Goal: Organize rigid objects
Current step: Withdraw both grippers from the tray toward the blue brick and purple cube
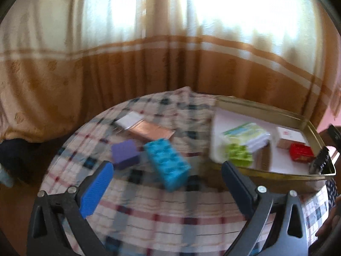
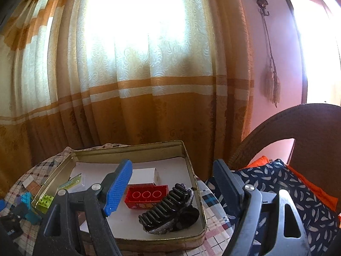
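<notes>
On the checked tablecloth (image 1: pixel 149 209) lie a turquoise brick (image 1: pixel 168 166), a purple block (image 1: pixel 125 153) and a flat copper-coloured packet (image 1: pixel 149 131) with a white card (image 1: pixel 130 119). My left gripper (image 1: pixel 168 168) hovers open over the turquoise brick, holding nothing. To the right stands a gold tin tray (image 1: pixel 283 173) (image 2: pixel 191 170) holding a green brick (image 1: pixel 239 155) (image 2: pixel 45 200), a green-white packet (image 1: pixel 245 135), a white box (image 1: pixel 289 138) (image 2: pixel 145 176), a red brick (image 1: pixel 301 152) (image 2: pixel 147 196) and a black hair clip (image 2: pixel 170 211). My right gripper (image 2: pixel 172 172) stands open above the tray, empty.
An orange and cream curtain (image 2: pixel 138 85) hangs behind the table. At the right are a dark patterned cushion (image 2: pixel 277 183), an orange cloth (image 2: pixel 313 187) and a brown curved chair back (image 2: pixel 298 123). The left wrist view is blurred by motion.
</notes>
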### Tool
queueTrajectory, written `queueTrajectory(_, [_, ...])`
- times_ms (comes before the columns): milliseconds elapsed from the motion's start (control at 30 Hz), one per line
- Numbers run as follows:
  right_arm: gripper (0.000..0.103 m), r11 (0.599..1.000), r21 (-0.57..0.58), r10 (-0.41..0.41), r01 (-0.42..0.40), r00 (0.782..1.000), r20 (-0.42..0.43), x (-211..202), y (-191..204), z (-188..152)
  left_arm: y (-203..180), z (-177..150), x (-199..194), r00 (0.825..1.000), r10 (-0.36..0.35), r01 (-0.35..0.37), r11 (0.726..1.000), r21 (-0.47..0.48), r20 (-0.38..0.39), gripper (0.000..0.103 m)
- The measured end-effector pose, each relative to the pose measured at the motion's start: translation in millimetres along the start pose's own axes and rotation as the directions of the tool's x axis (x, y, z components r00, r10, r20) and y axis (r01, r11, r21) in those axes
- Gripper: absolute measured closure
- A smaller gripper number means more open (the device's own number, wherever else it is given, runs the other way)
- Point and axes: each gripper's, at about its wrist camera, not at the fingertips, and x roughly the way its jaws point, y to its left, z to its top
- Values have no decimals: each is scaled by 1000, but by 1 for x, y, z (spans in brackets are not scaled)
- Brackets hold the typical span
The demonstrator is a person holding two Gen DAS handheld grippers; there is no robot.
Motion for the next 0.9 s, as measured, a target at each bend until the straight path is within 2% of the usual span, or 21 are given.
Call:
queueTrajectory(100, [23,999,34,18,-17,1000,-17,-4,-1,-3,22,0,1,999,30,-30,999,-29,-14,0])
queueTrajectory(167, [23,997,58,54,-51,997,-55,-5,3,-8,33,-1,3,997,75,-75,997,-20,-30,0])
queueTrajectory(300, [23,989,68,133,-129,990,-56,-21,23,-16,57,-3,7,991,125,-127,991,-37,-54,0])
queueTrajectory(433, [23,970,52,243,-239,964,-109,-29,55,-25,83,-4,14,982,160,-168,983,-78,-96,0])
queueTrajectory(567, [23,929,22,367,-369,913,-180,-36,96,-36,101,-6,21,977,160,-179,975,-129,-142,0])
queueTrajectory(667, [23,900,-13,423,-437,878,-225,-40,123,-44,109,-8,24,972,167,-191,971,-143,-166,0])
queueTrajectory(800, [26,833,32,533,-552,787,-312,-38,155,-55,118,-11,25,966,186,-214,966,-146,-182,0])
queueTrajectory(900, [32,796,69,575,-602,714,-400,-30,179,-69,126,-12,28,966,159,-197,963,-182,-204,1])
